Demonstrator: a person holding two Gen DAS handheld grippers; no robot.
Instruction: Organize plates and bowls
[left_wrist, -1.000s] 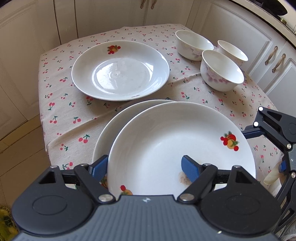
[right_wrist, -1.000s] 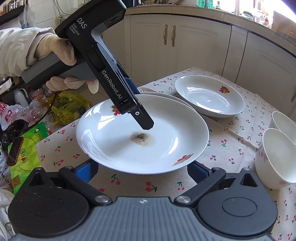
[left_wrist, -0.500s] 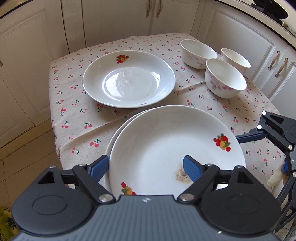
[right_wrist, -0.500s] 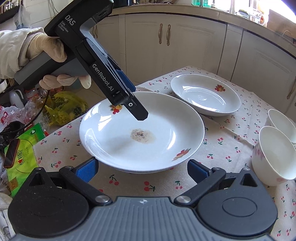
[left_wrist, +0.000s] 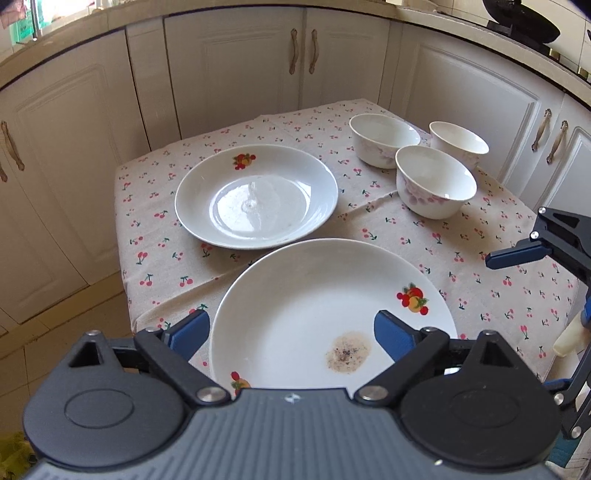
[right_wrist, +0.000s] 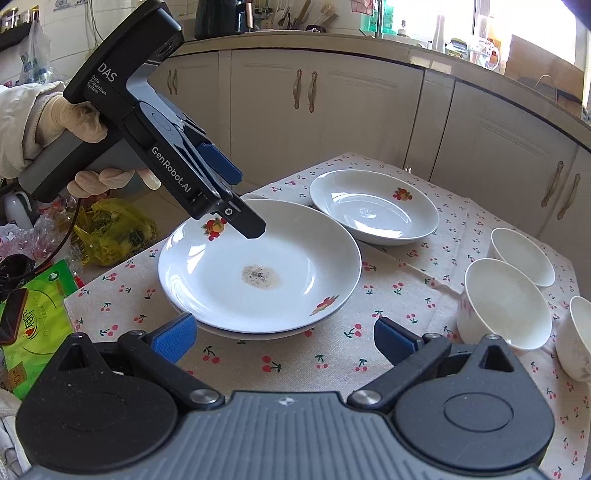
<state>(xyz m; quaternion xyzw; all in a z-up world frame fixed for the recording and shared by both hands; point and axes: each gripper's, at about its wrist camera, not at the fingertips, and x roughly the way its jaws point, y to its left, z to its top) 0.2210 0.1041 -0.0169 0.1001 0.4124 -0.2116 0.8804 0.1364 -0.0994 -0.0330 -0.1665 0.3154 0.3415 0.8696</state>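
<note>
While upright, soiled plate (right_wrist: 295, 273) stacked

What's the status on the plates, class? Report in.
Left gripper open, jaws just widened, nothing between. Right gripper open, empty. Stained plate stacked on another; third plate apart. Nothing in the way.

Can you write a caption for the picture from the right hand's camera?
Left gripper open above a stained plate stacked on another, near three bowls.
</note>
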